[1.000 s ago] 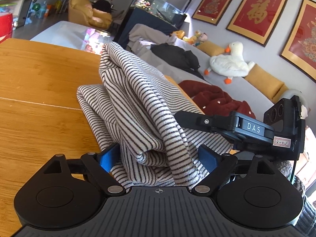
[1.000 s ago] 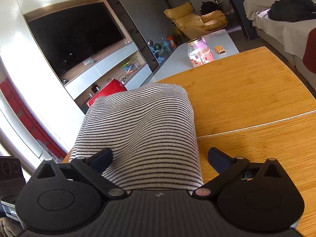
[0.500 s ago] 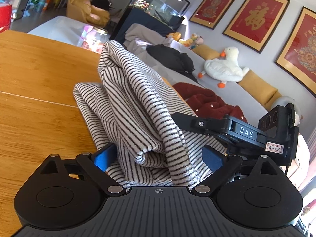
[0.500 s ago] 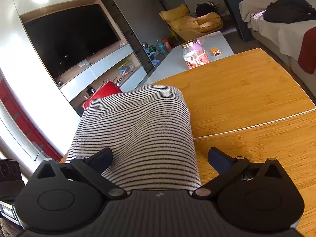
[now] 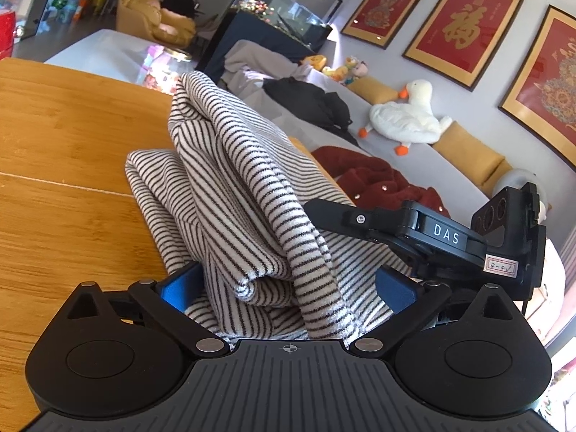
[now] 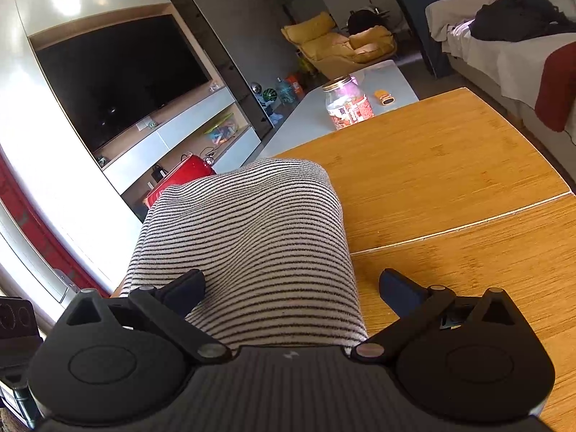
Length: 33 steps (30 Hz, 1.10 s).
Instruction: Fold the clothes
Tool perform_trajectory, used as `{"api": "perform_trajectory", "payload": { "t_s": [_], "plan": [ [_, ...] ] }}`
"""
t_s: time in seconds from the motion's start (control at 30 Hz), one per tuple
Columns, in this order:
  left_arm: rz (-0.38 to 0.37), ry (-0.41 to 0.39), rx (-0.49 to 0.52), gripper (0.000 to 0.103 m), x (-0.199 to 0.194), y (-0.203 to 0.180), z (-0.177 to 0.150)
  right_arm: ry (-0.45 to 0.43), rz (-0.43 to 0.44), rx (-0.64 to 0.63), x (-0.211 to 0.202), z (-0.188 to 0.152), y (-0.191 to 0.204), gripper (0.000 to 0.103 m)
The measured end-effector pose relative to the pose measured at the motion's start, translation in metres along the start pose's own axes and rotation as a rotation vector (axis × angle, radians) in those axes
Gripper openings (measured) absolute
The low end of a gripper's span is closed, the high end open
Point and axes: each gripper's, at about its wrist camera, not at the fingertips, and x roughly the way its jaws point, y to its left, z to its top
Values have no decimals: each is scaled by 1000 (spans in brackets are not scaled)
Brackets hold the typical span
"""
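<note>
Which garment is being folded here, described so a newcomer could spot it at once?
On the orange-brown wooden table, between both grippers' open fingers, lies a bunched knit garment with thin black and white stripes. Unlike the plain dark red garment and black garment on the grey sofa behind, only it is striped.

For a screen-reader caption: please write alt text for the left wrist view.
A striped garment lies bunched on a wooden table, between the open left gripper and its blue fingers. The right gripper reaches in from the right; a sofa with a plush goose stands behind.
</note>
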Motion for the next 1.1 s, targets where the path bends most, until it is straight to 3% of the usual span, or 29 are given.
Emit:
{"api": "perform_trajectory", "payload": {
  "t_s": [0.67,0.8,1.1],
  "plan": [
    [12,-3,-8,103,3,-6,3,12,21,-7,0,1,0,103],
    [23,-13,-17,103,3,-7,2,42,71,-26,1,1,3,103],
    [-35,-24,-82,103,-1,7,3,1,131,116,-5,-8,-5,103]
  ]
}}
